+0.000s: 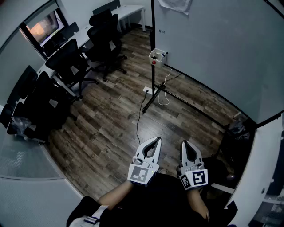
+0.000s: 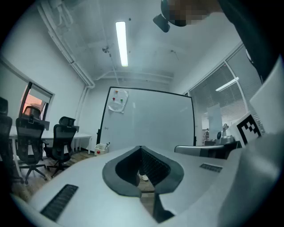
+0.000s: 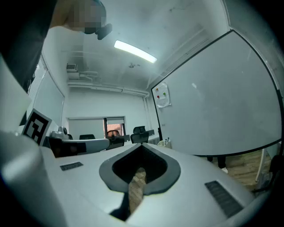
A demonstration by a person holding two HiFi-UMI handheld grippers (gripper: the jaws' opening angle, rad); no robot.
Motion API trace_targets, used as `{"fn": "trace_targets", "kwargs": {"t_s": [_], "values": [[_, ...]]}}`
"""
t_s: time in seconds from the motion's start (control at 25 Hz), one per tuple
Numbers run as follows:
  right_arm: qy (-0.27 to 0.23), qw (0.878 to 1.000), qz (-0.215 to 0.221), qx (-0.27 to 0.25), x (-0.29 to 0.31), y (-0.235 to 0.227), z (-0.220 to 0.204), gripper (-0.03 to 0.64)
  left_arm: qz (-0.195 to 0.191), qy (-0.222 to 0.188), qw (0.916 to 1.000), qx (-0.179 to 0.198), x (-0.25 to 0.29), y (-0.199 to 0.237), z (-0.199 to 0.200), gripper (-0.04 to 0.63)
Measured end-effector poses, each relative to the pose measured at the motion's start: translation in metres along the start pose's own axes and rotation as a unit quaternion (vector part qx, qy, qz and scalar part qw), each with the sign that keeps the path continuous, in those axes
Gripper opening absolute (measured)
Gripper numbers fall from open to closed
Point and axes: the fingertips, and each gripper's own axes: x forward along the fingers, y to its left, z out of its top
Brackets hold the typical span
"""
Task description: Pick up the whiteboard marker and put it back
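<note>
Left gripper [image 1: 157, 139]: jaws closed tip to tip, nothing gripped, only floor shows through the gap behind the tips. Right gripper [image 1: 185, 143]: same, tips touching, empty, wood floor [image 1: 111, 128] visible through its gap. Both sit side by side at the near edge of the head view, close to the person's body and pointing away, with a marker cube [image 1: 143, 173] at the back of the left one and its twin on the right. Whiteboard marker [image 2: 107, 144]: looks like one of the thin dark sticks poking up out of a small white box [image 1: 157, 56], too small to say more. That box hangs on the left post of the whiteboard [image 1: 213, 48], far from both grippers and well apart from them. The whiteboard stands upright on a black floor stand, taking up the far right of the scene, with a sheet of paper [image 1: 175, 5] fixed near its top left corner. A white power strip [image 1: 147, 90] lies on the floor by the stand's foot, and a thin cable [image 1: 138, 119] runs from it toward the near side. Black office chairs [image 1: 71, 66] line a white desk [image 1: 128, 9] along the far left. A ceiling strip light [image 2: 120, 42] is on overhead.
</note>
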Motion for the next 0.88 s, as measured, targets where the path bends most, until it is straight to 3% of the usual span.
{"fn": "trace_targets", "kwargs": {"t_s": [0.88], "values": [[0.0, 1.0, 0.002, 0.011, 0.014, 0.023, -0.006, 0.014, 0.015, 0.007, 0.9998, -0.007, -0.012, 0.032, -0.004, 0.008]]}}
